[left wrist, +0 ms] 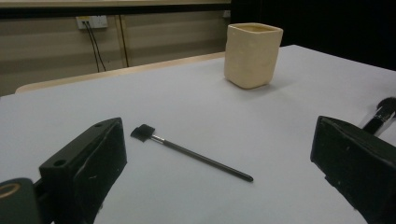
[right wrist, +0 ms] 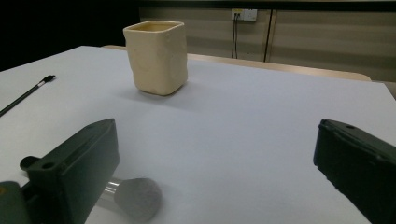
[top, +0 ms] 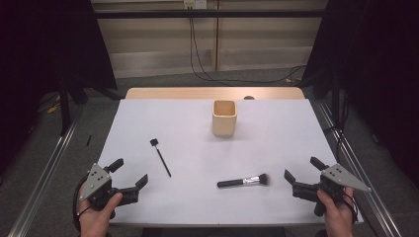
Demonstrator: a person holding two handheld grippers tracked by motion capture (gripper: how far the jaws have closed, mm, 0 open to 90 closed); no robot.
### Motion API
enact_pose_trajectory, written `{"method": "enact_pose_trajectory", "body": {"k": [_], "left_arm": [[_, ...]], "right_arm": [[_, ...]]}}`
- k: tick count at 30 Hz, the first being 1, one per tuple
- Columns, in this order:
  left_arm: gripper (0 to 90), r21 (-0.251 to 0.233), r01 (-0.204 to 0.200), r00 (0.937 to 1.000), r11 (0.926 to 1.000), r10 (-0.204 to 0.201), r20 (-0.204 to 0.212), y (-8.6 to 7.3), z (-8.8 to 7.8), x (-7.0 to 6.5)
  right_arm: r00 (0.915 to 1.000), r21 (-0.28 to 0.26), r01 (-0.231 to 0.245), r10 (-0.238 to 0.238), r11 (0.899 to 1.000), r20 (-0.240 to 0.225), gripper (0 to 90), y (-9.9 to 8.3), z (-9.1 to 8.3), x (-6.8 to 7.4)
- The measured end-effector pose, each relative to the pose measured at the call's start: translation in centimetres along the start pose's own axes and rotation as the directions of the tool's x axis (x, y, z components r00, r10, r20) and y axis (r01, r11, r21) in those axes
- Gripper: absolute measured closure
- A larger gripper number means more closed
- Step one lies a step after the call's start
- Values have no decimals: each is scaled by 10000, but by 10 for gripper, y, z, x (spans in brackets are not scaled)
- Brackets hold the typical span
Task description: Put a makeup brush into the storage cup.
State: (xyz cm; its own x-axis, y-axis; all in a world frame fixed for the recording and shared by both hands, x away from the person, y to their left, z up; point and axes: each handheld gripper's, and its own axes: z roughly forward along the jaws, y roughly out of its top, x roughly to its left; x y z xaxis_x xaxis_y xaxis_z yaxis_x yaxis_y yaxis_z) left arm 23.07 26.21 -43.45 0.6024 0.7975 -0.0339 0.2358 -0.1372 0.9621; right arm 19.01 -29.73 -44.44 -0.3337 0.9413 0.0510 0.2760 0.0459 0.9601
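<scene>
A cream square cup [top: 225, 117] stands upright on the white table top [top: 276, 148], toward the back middle. A thin black brush with a small flat head [top: 161, 157] lies left of centre. A thicker makeup brush with a fluffy head [top: 244, 181] lies near the front, right of centre. My left gripper [top: 129, 174] rests open at the front left corner, nothing between its jaws. My right gripper [top: 302, 169] is open at the front right, its jaws empty, the fluffy brush a short way to its left. The left gripper view has the thin brush [left wrist: 191, 152] lying ahead between the jaws, with the cup [left wrist: 252, 54] beyond. The right gripper view has the fluffy brush head [right wrist: 137, 198] beside the left jaw and the cup [right wrist: 157, 56] farther off.
The table's wooden back edge [top: 215, 93] borders a floor with cables [top: 207, 74]. Metal rails [top: 44, 182] run along both sides of the table. Dark curtains stand left and right. A wall socket [left wrist: 91, 21] sits on the far wall.
</scene>
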Motion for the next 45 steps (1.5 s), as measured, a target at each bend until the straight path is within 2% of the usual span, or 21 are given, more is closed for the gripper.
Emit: {"method": "enact_pose_trajectory", "body": {"k": [4,5,10,24,27,28,29,30,31,33,38,39,42,45], "left_arm": [[38,78,71,10000,9999,-71,-18,0,1,1],[38,59,235,9997,9997,-235,-28,0,1,0],[46,43,481,9986,9988,-480,-230,0,-1,1],[48,279,132,9994,9995,-123,-314,4,8,2],[44,308,-70,9998,9995,76,-205,6,13,2],[31,348,-238,9989,9991,252,-396,7,15,3],[31,391,-242,9983,9989,262,-516,8,17,3],[29,319,-115,9994,9994,124,-309,9,21,5],[35,341,-200,9994,9992,210,-289,10,23,5],[32,367,-266,9987,9990,281,-418,11,24,5],[27,328,-113,9995,9994,122,-284,14,31,10],[28,321,34,9997,9995,-26,-255,14,35,12],[28,480,-74,9995,9988,89,-314,15,39,15],[28,451,58,9994,9990,-43,-334,15,43,16]], "right_arm": [[10000,19,3,-2,10000,-32,0,0,1,-1],[10000,19,3,-2,10000,-32,0,0,1,-1],[10000,58,69,-70,10000,61,0,0,-1,-1],[9999,175,101,-103,9998,108,0,-1,-1,-1],[9999,181,66,-69,9998,135,0,-1,-1,-1],[9999,194,58,-61,9998,158,0,-2,-1,-1],[9999,194,58,-61,9998,158,0,-2,-1,-1],[9998,219,84,-87,9997,157,0,-2,-1,-1],[9998,220,90,-93,9997,158,0,-2,-1,-1],[9998,238,114,-118,9997,162,0,-2,-2,-1],[9997,271,152,-157,9995,186,0,-3,-2,-1],[9997,287,148,-153,9995,183,0,-3,-1,0],[9997,281,141,-146,9995,176,0,-3,-1,0],[9997,296,161,-166,9994,171,0,-3,-1,1]]}}
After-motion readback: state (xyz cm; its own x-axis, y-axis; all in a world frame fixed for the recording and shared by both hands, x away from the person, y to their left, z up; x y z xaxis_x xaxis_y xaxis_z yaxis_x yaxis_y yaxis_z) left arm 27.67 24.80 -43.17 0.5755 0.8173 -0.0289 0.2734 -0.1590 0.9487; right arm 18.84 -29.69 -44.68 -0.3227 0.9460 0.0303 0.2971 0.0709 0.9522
